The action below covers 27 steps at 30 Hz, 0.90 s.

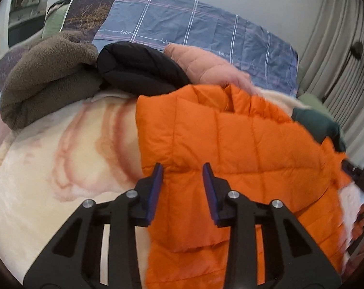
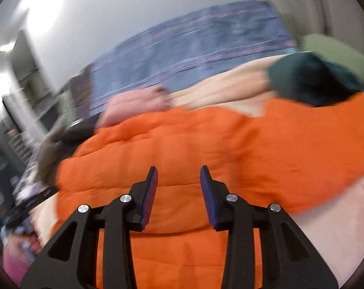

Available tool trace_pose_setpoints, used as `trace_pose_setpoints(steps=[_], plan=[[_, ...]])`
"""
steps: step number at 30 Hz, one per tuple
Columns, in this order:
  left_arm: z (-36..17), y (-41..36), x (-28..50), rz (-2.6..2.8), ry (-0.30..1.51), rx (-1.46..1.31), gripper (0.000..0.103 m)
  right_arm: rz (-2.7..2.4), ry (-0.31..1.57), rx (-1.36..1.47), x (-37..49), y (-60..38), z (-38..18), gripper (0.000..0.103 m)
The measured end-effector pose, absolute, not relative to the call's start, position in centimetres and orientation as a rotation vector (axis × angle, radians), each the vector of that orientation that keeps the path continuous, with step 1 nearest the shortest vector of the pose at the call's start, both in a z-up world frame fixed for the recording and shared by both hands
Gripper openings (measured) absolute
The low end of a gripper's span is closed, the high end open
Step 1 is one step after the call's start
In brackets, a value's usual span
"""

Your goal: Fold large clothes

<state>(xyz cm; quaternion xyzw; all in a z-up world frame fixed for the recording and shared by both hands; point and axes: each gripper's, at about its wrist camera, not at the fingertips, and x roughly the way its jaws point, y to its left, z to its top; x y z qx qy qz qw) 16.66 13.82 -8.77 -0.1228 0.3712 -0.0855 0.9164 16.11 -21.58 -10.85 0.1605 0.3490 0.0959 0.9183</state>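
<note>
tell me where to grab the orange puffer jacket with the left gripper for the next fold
Probably the orange puffer jacket at its free left edge, just ahead of the open left gripper. That edge lies on the cream blanket with nothing stacked on it, so one finger could slide under from the left. The quilted panels are thick, so pinch a single layer at the edge. The right gripper is open too.

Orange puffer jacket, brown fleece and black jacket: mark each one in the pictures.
orange puffer jacket (image 1: 242,149), left wrist view, on a quilted panel in its middle.
brown fleece (image 1: 49,79), left wrist view, on the top of the folded bundle.
black jacket (image 1: 141,69), left wrist view, on its padded upper surface.
</note>
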Motion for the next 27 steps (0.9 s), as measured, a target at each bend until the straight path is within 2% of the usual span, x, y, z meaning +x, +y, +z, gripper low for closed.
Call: trace_pose_setpoints(steps=[2, 4, 6, 8, 12, 16, 18, 21, 23, 27], plan=[[-8.3, 13.7, 17.0, -0.199, 0.750, -0.279, 0.030, 0.166, 0.807, 0.313, 17.5, -20.8, -13.4, 0.037], [-8.7, 12.9, 18.2, -0.196, 0.760, -0.244, 0.033, 0.138, 0.884, 0.315, 19.1, -20.2, -16.7, 0.036], [-10.9, 12.4, 20.1, -0.114, 0.823, -0.148, 0.034, 0.163, 0.867, 0.329, 19.3, -20.1, -18.3, 0.035], [-13.7, 12.7, 21.3, -0.115, 0.897, -0.182, 0.034, 0.159, 0.862, 0.312, 19.1, -19.9, -17.9, 0.036], [-12.8, 12.1, 20.7, -0.075, 0.871, -0.128, 0.034, 0.160, 0.858, 0.290, 18.9, -19.4, -18.1, 0.037], [-8.7, 9.9, 18.8, -0.098, 0.785, -0.075, 0.039, 0.174, 0.851, 0.311, 19.2, -19.4, -18.1, 0.038], [-5.8, 7.2, 17.8, -0.195, 0.733, -0.066, 0.046, 0.185, 0.842, 0.328, 18.5, -20.5, -17.9, 0.039], [-4.2, 2.8, 17.4, -0.330, 0.723, -0.036, 0.051, 0.210, 0.813, 0.385, 17.7, -21.4, -17.6, 0.039], [-4.4, 0.4, 17.6, -0.392, 0.736, -0.031, 0.051, 0.213, 0.788, 0.432, 16.8, -22.4, -16.9, 0.039], [-9.9, -3.8, 19.9, -0.431, 0.881, -0.072, 0.051, 0.211, 0.733, 0.514, 13.9, -26.4, -14.2, 0.040]])
